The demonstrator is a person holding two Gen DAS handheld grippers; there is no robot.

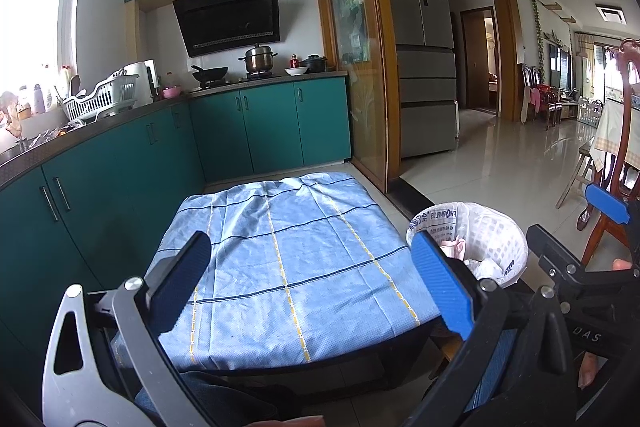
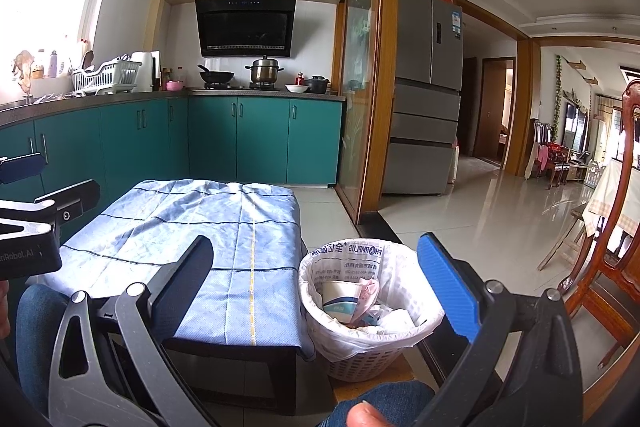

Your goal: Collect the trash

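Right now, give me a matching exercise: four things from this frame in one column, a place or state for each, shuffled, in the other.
Things:
1. waste basket
2. blue checked cloth
3. steel pot
4. left gripper

Places or states:
A. on the stove
B. open, holding nothing
C. on the floor beside the low table, lined with a white bag
D. spread over the low table

Pairs: 1-C, 2-D, 3-A, 4-B

A cloth covers the low worktop in front, a lined basket holding trash stands on the floor just right of it, cabinets behind, a chair far right.
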